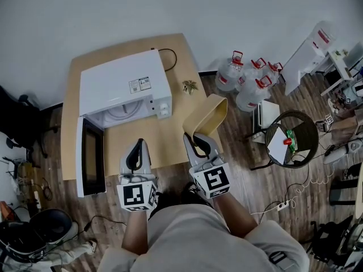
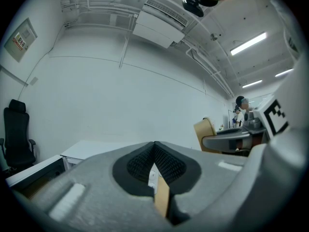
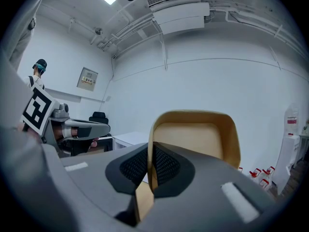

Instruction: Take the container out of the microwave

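Gripping the tan container [image 3: 193, 139] by its side wall, the right hand-held gripper [image 3: 150, 166] has its jaws closed on that wall, one pad inside and one outside, which only its own view makes plain. The head view adds the setting: the container stands tilted beyond the jaws, outside the white microwave [image 1: 122, 86], at the 3 o'clock edge of the wooden counter [image 1: 170, 135]. The microwave door [image 1: 91, 157] hangs open toward 7 o'clock, baring a pale cavity. The left hand-held gripper [image 2: 154, 151] has its jaws brought together with nothing between them; its view shows only a sliver of wood through the gap below the tips, and the container off at 3 o'clock, apart from it. From above, it hovers over the counter at 6 o'clock of the microwave. Water jugs [image 1: 249, 78] stand on the floor at 2 o'clock.
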Demonstrator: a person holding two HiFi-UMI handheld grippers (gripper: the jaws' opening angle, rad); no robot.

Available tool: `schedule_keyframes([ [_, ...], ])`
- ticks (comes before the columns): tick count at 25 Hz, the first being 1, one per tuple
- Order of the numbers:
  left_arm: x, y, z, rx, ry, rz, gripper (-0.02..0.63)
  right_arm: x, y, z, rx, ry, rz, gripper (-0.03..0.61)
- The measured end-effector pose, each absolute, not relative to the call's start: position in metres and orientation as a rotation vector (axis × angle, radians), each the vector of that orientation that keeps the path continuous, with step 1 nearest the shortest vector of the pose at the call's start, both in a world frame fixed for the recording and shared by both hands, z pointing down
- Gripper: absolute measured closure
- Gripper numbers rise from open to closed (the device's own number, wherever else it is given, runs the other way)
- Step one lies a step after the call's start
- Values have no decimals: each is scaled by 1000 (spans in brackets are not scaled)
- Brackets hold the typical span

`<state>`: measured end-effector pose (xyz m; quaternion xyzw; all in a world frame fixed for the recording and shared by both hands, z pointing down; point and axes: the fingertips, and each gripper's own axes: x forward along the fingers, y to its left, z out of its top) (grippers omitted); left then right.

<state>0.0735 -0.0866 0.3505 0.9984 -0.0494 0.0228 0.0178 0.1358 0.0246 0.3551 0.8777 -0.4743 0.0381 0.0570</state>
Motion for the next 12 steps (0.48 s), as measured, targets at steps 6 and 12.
schedule_keyframes([
  [6, 74, -88, 351, 3100, -146, 74, 612, 136, 23, 355, 2661, -1433, 120, 563],
  [12, 71, -89, 352, 3096, -144, 69, 612, 133, 21, 356, 2659, -1430, 115, 563],
])
